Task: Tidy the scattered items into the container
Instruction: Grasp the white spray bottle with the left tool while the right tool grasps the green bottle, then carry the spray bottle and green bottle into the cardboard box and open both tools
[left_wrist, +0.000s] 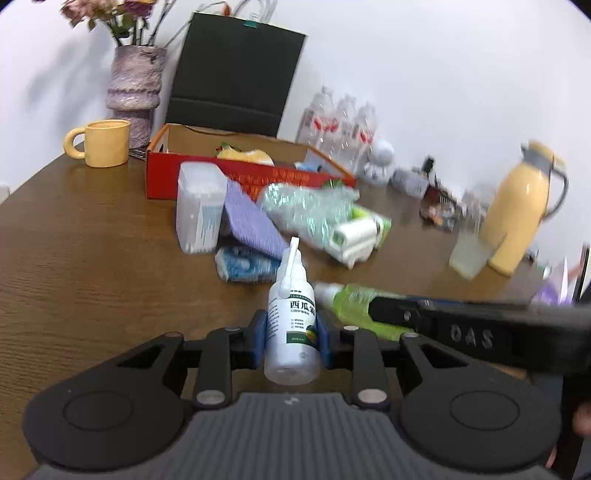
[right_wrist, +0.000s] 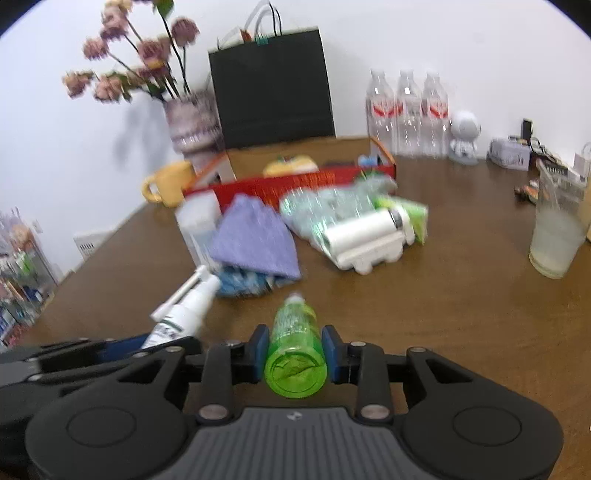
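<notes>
My left gripper (left_wrist: 291, 338) is shut on a white spray bottle (left_wrist: 291, 328) with its nozzle pointing forward, held above the table. My right gripper (right_wrist: 295, 349) is shut on a green bottle (right_wrist: 295, 350), also off the table; this bottle shows in the left wrist view (left_wrist: 354, 301) too. The white spray bottle shows in the right wrist view (right_wrist: 184, 310) at lower left. The red cardboard box (left_wrist: 236, 177) (right_wrist: 295, 184) stands further back and holds some items. In front of it lie a clear plastic box (left_wrist: 199, 206), a purple cloth (right_wrist: 255, 236), a blue packet (left_wrist: 247, 264), a bubble-wrap bag (right_wrist: 325, 206) and a white lint roller (right_wrist: 365, 236).
A yellow mug (left_wrist: 105, 142), a vase of flowers (right_wrist: 192, 122) and a black paper bag (right_wrist: 271, 88) stand behind the box. Water bottles (right_wrist: 406, 110), a white figurine (right_wrist: 463, 136), a glass of cloudy liquid (right_wrist: 554, 236) and a yellow thermos (left_wrist: 521, 210) are to the right.
</notes>
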